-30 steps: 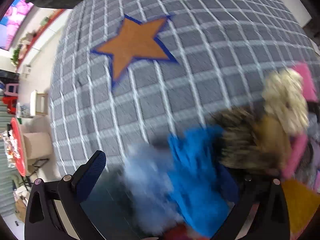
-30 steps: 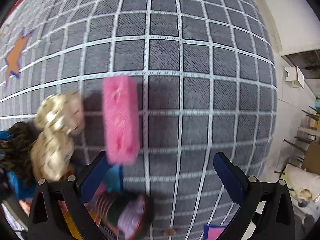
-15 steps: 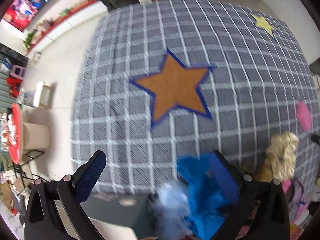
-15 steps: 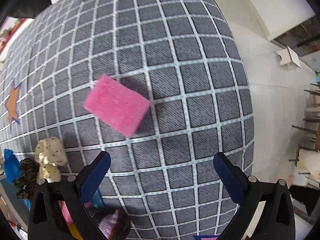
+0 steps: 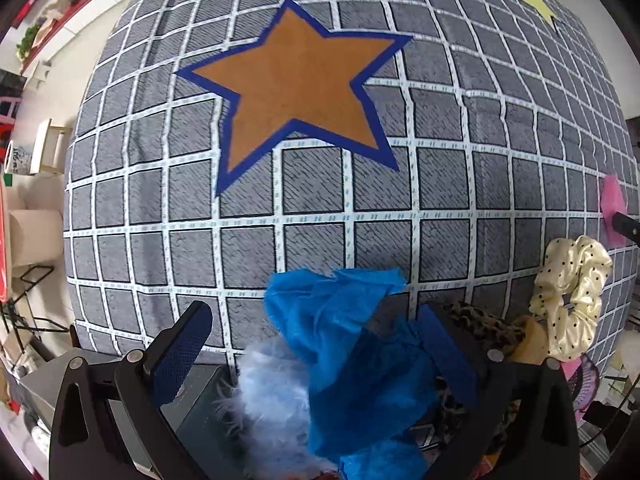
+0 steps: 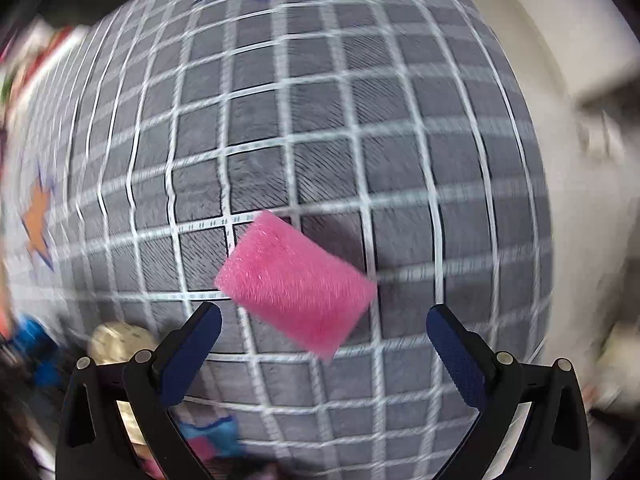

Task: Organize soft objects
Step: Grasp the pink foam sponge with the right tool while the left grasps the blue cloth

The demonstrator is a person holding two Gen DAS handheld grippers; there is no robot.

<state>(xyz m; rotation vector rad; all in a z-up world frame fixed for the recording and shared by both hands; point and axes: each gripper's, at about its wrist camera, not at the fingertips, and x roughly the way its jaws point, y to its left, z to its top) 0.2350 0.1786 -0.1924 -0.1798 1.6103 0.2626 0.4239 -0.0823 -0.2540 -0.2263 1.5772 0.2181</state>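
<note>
The right tool (image 6: 323,330) hangs released above a pink sponge (image 6: 295,283) lying alone on the grey checked rug (image 6: 320,128), likely lining up a grasp. The left tool (image 5: 316,350) is spread around blue cloth (image 5: 352,344), gripping nothing.

blue cloth (image 5: 352,360): lower part hides behind left tool | pink sponge (image 6: 294,284): blurred, possibly airborne

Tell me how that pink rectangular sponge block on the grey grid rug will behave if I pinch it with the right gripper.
The pink rectangular sponge block looks porous and foamy, so it will probably squash between the pads and weigh little. Its flat faces suggest it won't roll. Its rough surface should grip rather than slip. The right gripper stands open, wider than the block, above the grey grid rug.
</note>
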